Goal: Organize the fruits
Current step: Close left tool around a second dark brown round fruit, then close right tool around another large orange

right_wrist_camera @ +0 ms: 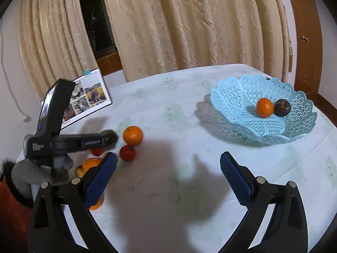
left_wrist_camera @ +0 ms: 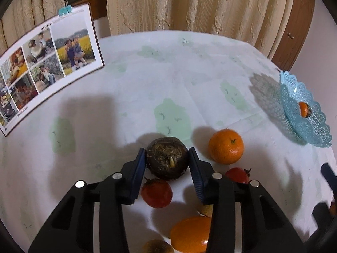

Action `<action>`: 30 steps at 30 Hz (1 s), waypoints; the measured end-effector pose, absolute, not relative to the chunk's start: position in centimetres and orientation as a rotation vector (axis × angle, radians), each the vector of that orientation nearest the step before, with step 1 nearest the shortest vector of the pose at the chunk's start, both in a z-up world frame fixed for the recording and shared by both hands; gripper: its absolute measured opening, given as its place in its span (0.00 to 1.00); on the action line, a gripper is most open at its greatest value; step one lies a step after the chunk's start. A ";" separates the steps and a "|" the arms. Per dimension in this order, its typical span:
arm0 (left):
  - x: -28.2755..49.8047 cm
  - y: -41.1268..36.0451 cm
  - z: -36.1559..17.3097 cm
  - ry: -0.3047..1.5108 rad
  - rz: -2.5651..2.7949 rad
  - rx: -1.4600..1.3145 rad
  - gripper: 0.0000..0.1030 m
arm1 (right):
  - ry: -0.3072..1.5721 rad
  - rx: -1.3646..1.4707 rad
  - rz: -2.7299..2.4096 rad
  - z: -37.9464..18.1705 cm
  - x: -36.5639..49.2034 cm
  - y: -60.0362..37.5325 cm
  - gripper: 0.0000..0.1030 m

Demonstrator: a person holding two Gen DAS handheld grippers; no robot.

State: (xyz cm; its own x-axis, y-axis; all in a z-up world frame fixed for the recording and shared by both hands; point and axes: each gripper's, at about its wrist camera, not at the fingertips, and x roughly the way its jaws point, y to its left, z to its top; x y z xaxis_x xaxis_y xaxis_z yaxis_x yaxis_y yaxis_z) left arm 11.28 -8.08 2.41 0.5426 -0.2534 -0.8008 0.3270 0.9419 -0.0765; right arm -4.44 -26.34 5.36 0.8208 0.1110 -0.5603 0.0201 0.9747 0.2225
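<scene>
My left gripper (left_wrist_camera: 167, 158) is shut on a dark brown round fruit (left_wrist_camera: 167, 158), both pads touching its sides, just above the tablecloth. It also shows in the right wrist view (right_wrist_camera: 109, 139), a bit blurred. Beside it lie a mandarin (left_wrist_camera: 226, 146), two red fruits (left_wrist_camera: 156, 193) (left_wrist_camera: 238, 175) and a larger orange fruit (left_wrist_camera: 189, 234). The blue lattice basket (right_wrist_camera: 294, 126) at the right holds a small mandarin (right_wrist_camera: 264, 107) and a dark fruit (right_wrist_camera: 282, 108). My right gripper (right_wrist_camera: 167, 175) is open and empty above the table's middle.
A photo board (left_wrist_camera: 48, 63) with a clip leans at the back left of the table. Curtains hang behind the table. A wooden door frame (right_wrist_camera: 307, 42) stands at the right. The basket also shows at the right edge of the left wrist view (left_wrist_camera: 316, 126).
</scene>
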 end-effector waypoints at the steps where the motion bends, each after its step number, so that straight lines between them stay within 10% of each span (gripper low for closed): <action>1: 11.2 -7.9 2.8 0.926 -0.343 0.081 0.40 | 0.610 0.228 0.065 5.4 -4.7 -26.1 0.97; 21: 8.2 -3.2 13.0 0.666 -0.267 -0.020 0.40 | 0.755 0.137 0.338 3.5 -4.6 -17.0 0.97; 30: 7.7 -2.8 13.6 0.652 -0.264 -0.037 0.40 | 0.893 0.092 0.340 1.3 -2.2 -15.3 0.57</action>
